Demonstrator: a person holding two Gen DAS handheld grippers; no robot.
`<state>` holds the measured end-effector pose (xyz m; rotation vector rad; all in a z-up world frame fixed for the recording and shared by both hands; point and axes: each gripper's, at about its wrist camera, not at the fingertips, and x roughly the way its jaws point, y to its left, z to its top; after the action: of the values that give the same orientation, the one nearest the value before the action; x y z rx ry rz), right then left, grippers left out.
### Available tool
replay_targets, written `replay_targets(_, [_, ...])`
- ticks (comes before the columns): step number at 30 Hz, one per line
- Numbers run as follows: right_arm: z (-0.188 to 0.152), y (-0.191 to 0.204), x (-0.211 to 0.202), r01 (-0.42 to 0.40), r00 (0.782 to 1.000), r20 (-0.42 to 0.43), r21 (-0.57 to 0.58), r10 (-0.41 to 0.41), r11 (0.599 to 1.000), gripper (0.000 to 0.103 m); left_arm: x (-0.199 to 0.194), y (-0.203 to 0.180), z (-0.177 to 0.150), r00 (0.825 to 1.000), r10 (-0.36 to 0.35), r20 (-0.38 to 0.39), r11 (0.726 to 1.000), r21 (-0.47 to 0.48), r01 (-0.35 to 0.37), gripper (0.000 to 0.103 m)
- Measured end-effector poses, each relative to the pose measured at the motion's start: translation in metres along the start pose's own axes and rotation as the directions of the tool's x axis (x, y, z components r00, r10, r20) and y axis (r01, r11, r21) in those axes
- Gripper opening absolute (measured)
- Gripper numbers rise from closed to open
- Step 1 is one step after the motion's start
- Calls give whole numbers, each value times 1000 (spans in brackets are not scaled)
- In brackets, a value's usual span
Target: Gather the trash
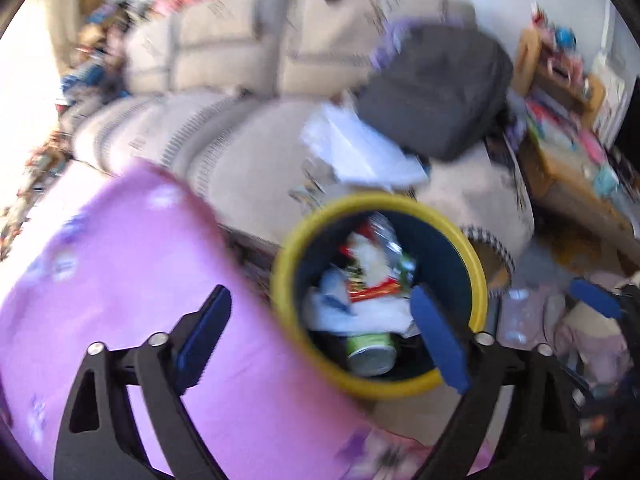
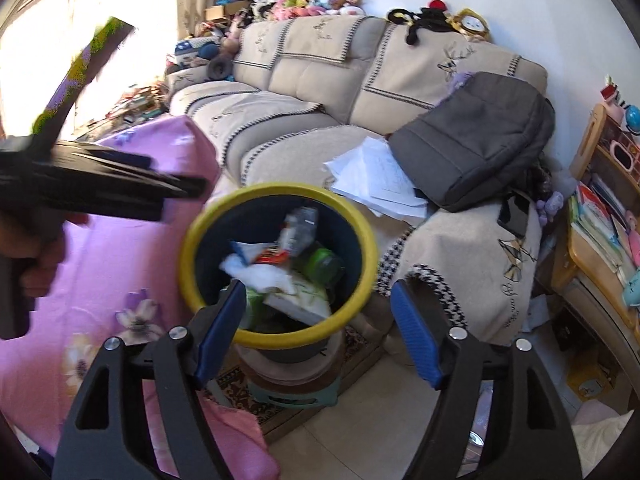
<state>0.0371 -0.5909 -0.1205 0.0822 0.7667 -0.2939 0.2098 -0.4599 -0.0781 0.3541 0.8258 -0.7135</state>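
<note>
Your left gripper (image 1: pixel 320 334) stands wide with nothing between its fingers; the yellow-rimmed bin (image 1: pixel 280 280) sits just ahead of it and toward its right finger, with trash (image 1: pixel 372 276) and a green can (image 1: pixel 372 350) inside. Your right gripper (image 2: pixel 320 324) is also spread, holding nothing, the same bin directly ahead. A pink floral sheet (image 2: pixel 120 264) lies off its left side.

glossy bin rim (image 2: pixel 280 338), probably plastic
</note>
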Motion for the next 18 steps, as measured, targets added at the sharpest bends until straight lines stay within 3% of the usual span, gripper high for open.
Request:
replay_targets(4, [1, 34, -18, -70, 997, 38, -42, 72, 997, 78, -90, 41, -44, 984, 120, 135, 992, -56, -113, 98])
replay_targets(9, [-1, 81, -45, -151, 984, 86, -82, 158, 985, 95, -182, 97, -116, 951, 260, 165, 955, -191, -227, 98])
replay_targets(12, [-2, 109, -65, -184, 975, 106, -97, 194, 978, 96, -231, 127, -164, 921, 348, 177, 912, -291, -289, 98])
replay_targets(15, [-5, 133, -83, -192, 971, 122, -111, 205, 975, 96, -277, 153, -210, 867, 468, 171, 842, -386, -378, 98])
replay_targets(18, [-8, 149, -97, -191, 969, 138, -122, 207, 974, 96, -309, 173, -244, 838, 523, 158, 799, -435, -416, 98])
